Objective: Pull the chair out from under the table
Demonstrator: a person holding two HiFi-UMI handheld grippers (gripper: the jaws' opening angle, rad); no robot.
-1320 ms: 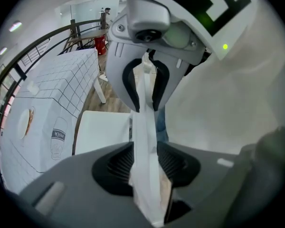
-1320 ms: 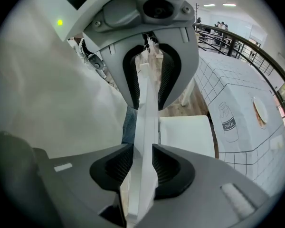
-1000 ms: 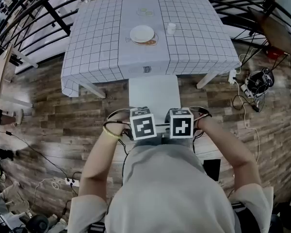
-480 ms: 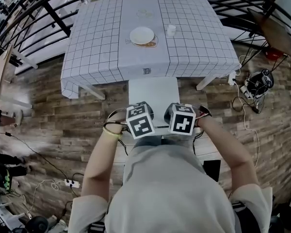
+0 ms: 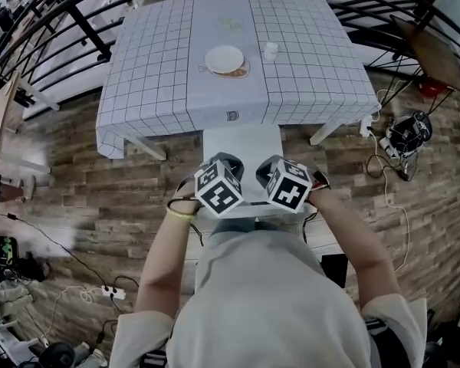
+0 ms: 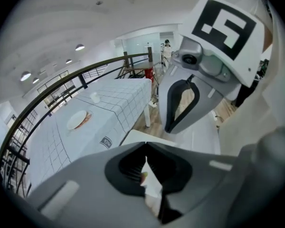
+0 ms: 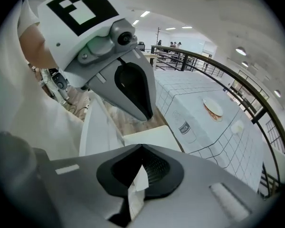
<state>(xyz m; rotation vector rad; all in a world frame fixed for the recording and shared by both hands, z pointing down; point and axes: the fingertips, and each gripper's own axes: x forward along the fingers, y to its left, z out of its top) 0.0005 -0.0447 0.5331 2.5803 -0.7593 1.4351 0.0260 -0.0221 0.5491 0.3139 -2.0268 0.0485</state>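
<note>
Left gripper [image 6: 143, 148] and right gripper [image 7: 141, 148] sit closed on the chair [image 5: 241, 140] back (seat runs ahead to the table [image 5: 153, 75]); pull should run rearward.

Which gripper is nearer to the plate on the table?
Left. The left gripper grips the chair almost in line with the plate; the right gripper grips it farther off to the side.

I'm closing the left gripper [image 6: 143, 151] and right gripper [image 7: 141, 151] onto the chair [image 5: 242, 140] back, and I'm rolling both to a tilt.
</note>
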